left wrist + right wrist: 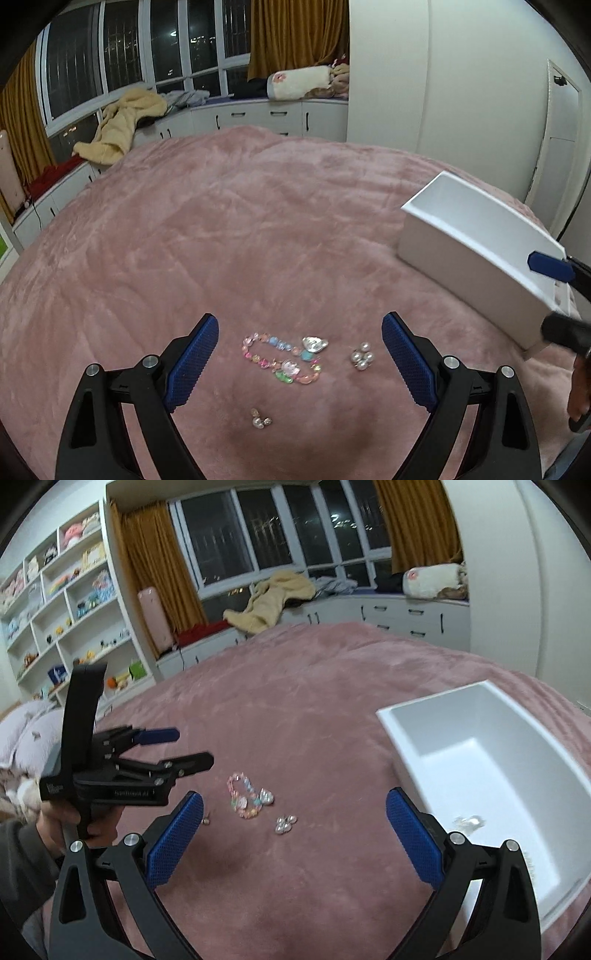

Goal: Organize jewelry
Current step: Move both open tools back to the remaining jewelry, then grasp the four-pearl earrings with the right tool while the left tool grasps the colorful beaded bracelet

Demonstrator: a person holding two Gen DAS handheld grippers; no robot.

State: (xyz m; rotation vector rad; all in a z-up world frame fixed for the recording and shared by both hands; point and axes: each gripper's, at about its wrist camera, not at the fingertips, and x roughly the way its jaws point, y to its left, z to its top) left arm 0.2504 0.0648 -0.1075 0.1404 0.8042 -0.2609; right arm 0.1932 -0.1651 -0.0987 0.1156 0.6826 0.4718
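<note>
A pastel bead bracelet (282, 356) lies on the pink blanket (236, 229), between the fingers of my open, empty left gripper (299, 332). A pearl cluster (362, 356) lies to its right and a small earring pair (260, 421) nearer me. The white box (476, 251) stands at the right. In the right wrist view the bracelet (249, 799), the pearl cluster (285, 823) and the small earring (207, 819) lie ahead of my open, empty right gripper (295, 805). The box (487, 775) holds one small shiny piece (469, 821). The left gripper (173, 749) hovers at the left.
A window bench with white drawers (258, 114), a cream robe (122, 122) and a plush roll (299, 83) runs behind the bed. White shelves with toys (70, 602) stand at the left. A pillow (26, 734) lies at the bed's left edge.
</note>
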